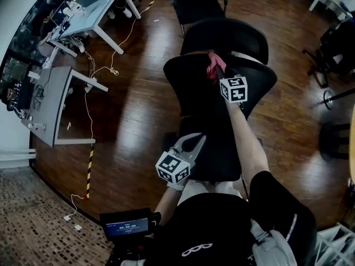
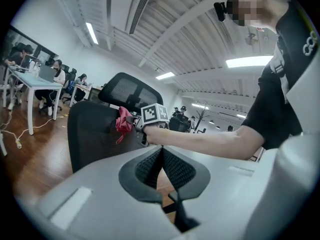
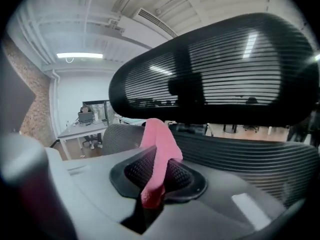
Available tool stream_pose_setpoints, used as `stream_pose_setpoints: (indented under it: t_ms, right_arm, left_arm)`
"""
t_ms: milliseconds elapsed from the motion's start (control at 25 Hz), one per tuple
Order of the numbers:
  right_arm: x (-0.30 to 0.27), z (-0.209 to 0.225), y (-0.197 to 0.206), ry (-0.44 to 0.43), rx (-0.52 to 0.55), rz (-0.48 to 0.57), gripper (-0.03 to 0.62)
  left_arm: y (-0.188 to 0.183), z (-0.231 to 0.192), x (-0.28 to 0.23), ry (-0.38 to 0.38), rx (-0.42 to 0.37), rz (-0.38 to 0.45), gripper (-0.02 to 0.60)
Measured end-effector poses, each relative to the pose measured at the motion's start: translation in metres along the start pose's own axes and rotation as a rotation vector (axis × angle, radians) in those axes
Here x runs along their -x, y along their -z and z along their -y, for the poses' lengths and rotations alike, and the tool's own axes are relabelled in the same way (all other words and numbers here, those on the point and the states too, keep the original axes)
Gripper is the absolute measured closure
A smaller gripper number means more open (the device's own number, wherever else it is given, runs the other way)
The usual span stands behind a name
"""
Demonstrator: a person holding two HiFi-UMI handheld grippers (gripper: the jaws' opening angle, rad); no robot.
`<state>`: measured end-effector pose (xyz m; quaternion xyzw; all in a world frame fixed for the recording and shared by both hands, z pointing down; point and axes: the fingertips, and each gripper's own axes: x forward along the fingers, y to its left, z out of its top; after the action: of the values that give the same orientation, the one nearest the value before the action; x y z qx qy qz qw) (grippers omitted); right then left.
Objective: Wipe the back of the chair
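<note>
A black mesh office chair stands in front of me, its backrest (image 1: 191,90) below a curved headrest (image 1: 227,37). My right gripper (image 1: 216,71) is at the backrest's top edge, shut on a pink-red cloth (image 1: 212,65). In the right gripper view the cloth (image 3: 159,144) hangs from the pinched jaws of the right gripper (image 3: 156,160), just under the headrest (image 3: 215,69) and close to the ribbed backrest (image 3: 250,159). My left gripper (image 1: 191,143) hovers over the seat, shut and holding nothing. Its own view shows the left gripper (image 2: 162,153) aimed at the backrest (image 2: 90,134) and cloth (image 2: 123,121).
White desks (image 1: 94,10) and a grey desk (image 1: 52,104) stand at the left, with cables (image 1: 89,121) trailing over the wooden floor. A second chair (image 1: 197,1) is behind the headrest, another chair (image 1: 338,49) at the right. People (image 2: 50,74) sit at desks in the distance.
</note>
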<state>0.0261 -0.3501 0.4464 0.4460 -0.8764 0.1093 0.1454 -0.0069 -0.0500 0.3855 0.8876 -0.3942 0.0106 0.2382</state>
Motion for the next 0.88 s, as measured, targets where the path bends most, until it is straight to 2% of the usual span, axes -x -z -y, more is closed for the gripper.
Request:
stream_pose_setpoints:
  t_ms: [400,680,880]
  right_arm:
    - [0.096,0.135,0.028,0.194,-0.058,0.014,0.555]
    - [0.154,0.194,0.042,0.315,-0.082,0.007,0.554]
    - [0.192,0.231,0.06,0.486,-0.095,-0.007,0.554]
  left_arm:
    - [0.011,0.053,-0.061,0.098,-0.028,-0.038,0.591]
    - [0.017,0.079,-0.084,0.135,-0.03,-0.049,0.591]
    - [0.023,0.087,-0.089,0.139,-0.022,-0.049,0.591]
